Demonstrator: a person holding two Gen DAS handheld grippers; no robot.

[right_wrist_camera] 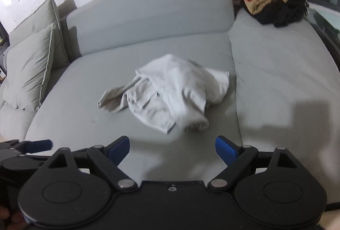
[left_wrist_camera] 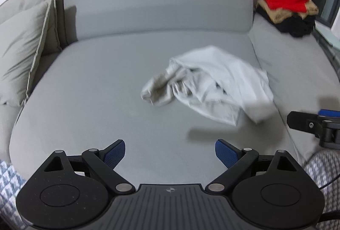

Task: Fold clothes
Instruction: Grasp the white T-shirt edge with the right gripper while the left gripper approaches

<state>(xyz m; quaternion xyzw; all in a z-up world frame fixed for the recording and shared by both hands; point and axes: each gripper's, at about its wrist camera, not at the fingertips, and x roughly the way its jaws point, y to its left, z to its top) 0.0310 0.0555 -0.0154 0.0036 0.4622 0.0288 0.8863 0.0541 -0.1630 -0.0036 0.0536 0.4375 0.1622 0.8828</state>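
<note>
A crumpled pale grey-white garment (left_wrist_camera: 210, 83) (right_wrist_camera: 170, 96) lies in a heap on the grey sofa seat (left_wrist_camera: 95, 92) (right_wrist_camera: 74, 115). My left gripper (left_wrist_camera: 170, 153) hovers over the seat's near edge, short of the garment and to its left, jaws open with nothing between the blue pads. My right gripper (right_wrist_camera: 172, 150) hangs just short of the garment's near edge, open and empty too. Each gripper shows in the other's view: the right gripper (left_wrist_camera: 314, 121) at the far right edge, the left gripper (right_wrist_camera: 31, 147) at the lower left edge.
A pile of red, tan and black clothes (left_wrist_camera: 286, 9) (right_wrist_camera: 274, 0) sits at the back right of the sofa. Two grey cushions (left_wrist_camera: 23, 45) (right_wrist_camera: 34, 64) lean at the left. The sofa backrest (left_wrist_camera: 161, 2) rises behind the garment. A seam (right_wrist_camera: 235, 89) splits the seat.
</note>
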